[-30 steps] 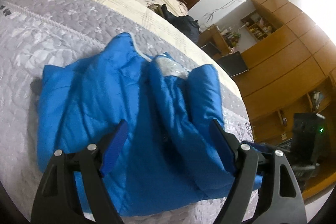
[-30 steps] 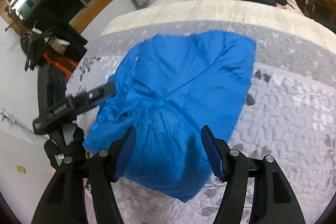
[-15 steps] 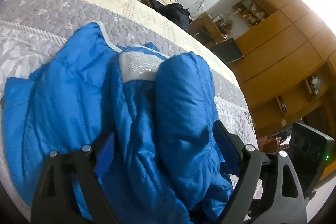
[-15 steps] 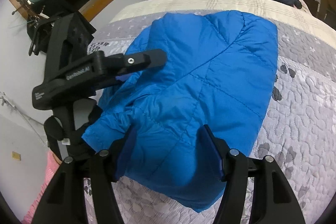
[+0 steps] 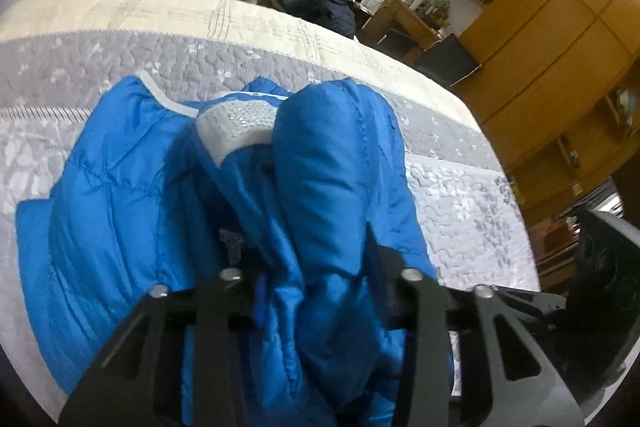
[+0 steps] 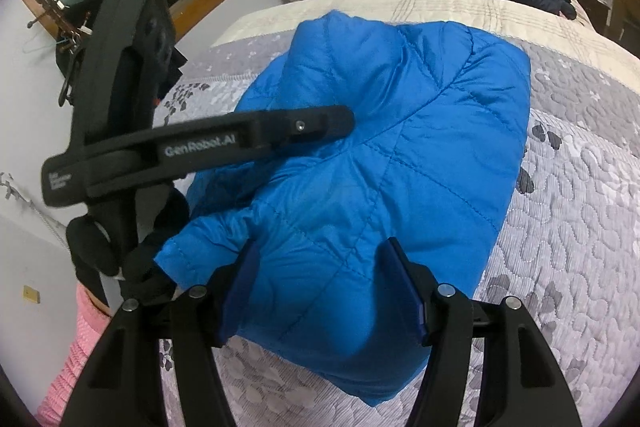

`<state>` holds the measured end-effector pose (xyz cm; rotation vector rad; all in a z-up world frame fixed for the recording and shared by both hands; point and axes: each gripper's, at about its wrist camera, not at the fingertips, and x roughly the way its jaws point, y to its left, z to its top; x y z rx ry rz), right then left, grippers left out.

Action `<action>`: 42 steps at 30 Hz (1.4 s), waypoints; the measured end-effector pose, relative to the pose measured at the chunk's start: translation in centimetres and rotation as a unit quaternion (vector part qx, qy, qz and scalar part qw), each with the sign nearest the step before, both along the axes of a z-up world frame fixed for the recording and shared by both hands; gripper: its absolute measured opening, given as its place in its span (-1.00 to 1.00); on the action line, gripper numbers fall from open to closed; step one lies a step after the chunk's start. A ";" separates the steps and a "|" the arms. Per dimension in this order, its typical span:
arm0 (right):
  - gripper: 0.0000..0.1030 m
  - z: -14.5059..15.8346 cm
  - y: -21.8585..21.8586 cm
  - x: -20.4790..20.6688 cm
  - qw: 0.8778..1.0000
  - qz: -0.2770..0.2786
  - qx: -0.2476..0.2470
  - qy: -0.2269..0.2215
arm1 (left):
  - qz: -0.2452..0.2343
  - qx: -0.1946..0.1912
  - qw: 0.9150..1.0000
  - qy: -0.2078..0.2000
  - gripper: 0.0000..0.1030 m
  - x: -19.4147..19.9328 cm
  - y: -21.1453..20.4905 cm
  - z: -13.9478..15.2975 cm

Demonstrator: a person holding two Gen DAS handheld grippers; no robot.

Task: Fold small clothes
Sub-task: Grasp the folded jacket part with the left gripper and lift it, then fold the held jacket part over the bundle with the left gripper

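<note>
A bedroom with wooden cabinets surrounds a bed (image 5: 460, 187) under a grey quilted cover, where the blue puffer jacket (image 6: 380, 147) lies near the foot edge. Half a second ago the left tool (image 5: 316, 291) stood wide open over the folded-in sleeve; now its jaws have narrowed onto a bunched ridge of jacket, so a fold looks imminent. The right tool (image 6: 324, 287) remains open, straddling the hem without pinching.

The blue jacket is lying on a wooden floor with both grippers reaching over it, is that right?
Not quite. The blue jacket lies on a grey quilted bedspread, not a wooden floor, as the right wrist view shows. The left gripper and right gripper do reach over it.
</note>
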<state>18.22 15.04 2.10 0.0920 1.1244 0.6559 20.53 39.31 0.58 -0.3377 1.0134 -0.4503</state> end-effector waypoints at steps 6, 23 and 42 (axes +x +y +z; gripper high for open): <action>0.26 1.1 -2.4 -0.6 1.000 -0.006 0.027 0.002 | 0.006 -0.008 0.999 -0.046 -0.68 -2.0 -0.3 1.7; 0.28 1.4 -6.6 -1.0 0.997 -0.043 0.070 0.004 | 0.020 -0.123 0.986 -0.110 -0.73 -4.8 8.0 5.8; 0.46 -1.7 1.7 -1.3 0.998 0.007 0.039 0.044 | 0.061 -0.160 0.984 -0.050 -0.65 -3.7 18.3 -2.1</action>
